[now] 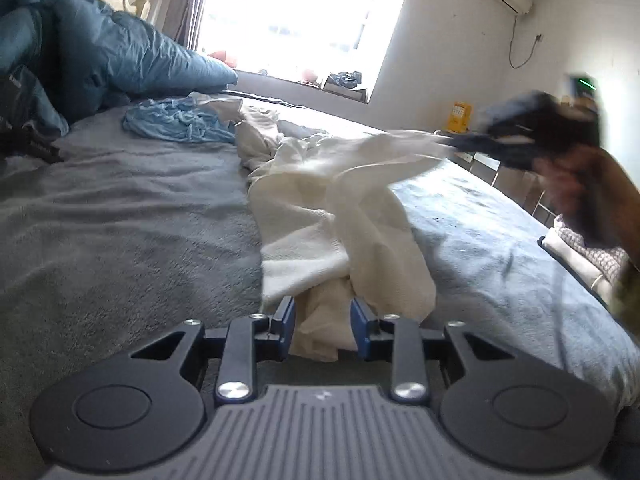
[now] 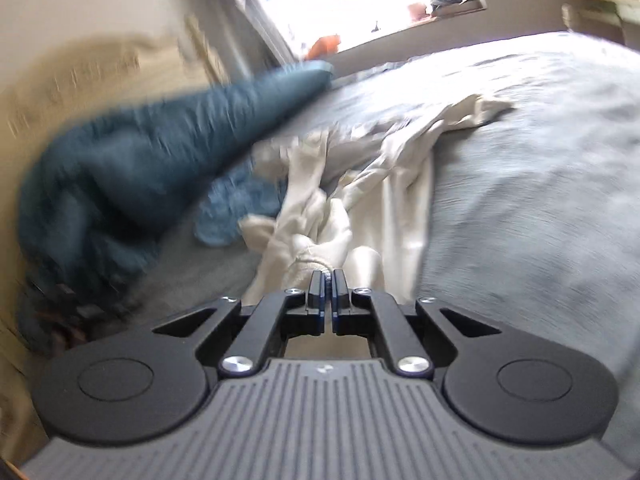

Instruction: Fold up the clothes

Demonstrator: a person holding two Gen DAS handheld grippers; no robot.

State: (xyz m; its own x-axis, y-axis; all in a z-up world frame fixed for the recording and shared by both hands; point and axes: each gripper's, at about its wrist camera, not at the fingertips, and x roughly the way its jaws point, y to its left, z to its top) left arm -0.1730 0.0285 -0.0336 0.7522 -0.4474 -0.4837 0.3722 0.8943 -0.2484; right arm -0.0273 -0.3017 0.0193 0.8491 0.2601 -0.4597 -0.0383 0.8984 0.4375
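Right gripper (image 2: 327,285) clenched on white garment (image 2: 320,236) — left gripper (image 1: 323,320) parted around its bunched end, over grey bed (image 1: 120,216).

the left gripper (image 1: 322,326) stands parted around a bunched end of the crumpled cream cotton garment (image 1: 336,208) on the grey fleece blanket (image 1: 120,216); far right, the blurred right gripper (image 1: 472,140) pulls another end.

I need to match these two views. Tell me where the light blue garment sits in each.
Left wrist: light blue garment upper left of centre, on the bed, left of the white cloth.
Right wrist: left of centre, blurred, against the white cloth.
Shared landmark: the teal duvet.
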